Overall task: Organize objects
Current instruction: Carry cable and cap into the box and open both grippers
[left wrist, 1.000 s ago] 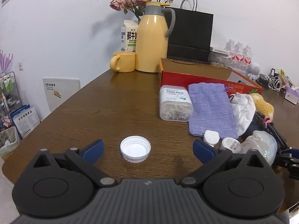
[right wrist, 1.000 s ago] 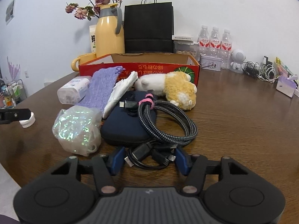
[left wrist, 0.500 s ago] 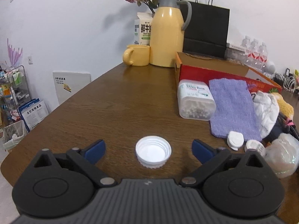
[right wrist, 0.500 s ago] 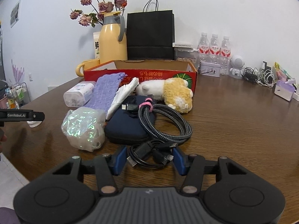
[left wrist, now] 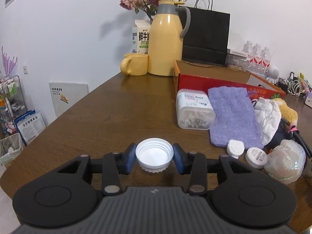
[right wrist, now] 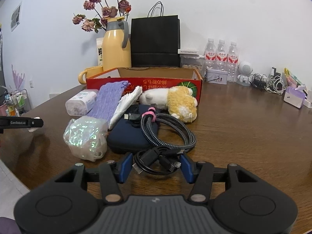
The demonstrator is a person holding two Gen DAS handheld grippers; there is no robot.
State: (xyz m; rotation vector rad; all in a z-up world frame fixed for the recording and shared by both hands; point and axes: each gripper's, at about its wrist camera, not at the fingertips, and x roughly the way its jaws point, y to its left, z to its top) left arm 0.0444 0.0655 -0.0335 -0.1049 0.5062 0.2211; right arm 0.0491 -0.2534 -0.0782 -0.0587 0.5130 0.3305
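1. Left wrist view: the left hand-held gripper [left wrist: 154, 159] has its jaws closing around a white plastic cap [left wrist: 154, 157], which lies open side up on the brown wooden bench [left wrist: 101, 120]. The blue pads [left wrist: 131, 157] seem to touch the cap's rim on both sides. The cap looks very light, stiff and a little slippery; its ribbed outer wall is the best place to hold it. A hard squeeze could make it pop out.
2. To the right lie a clear box of cotton swabs [left wrist: 193, 113], a soft purple knitted pouch [left wrist: 234, 115] and two small white lids [left wrist: 236, 149], in front of a red cardboard box [left wrist: 216, 79].
3. Right wrist view: the right hand-held gripper [right wrist: 156, 165] stands about half open around a coiled black cable [right wrist: 158, 159]; whether the pads press on it cannot be told. The cable is limp and springy, so it is best taken across the whole bundle. Behind it lie a braided cable [right wrist: 171, 134] on a dark blue case [right wrist: 126, 136], a crinkly shiny bag [right wrist: 85, 136] and a plush toy [right wrist: 175, 99].
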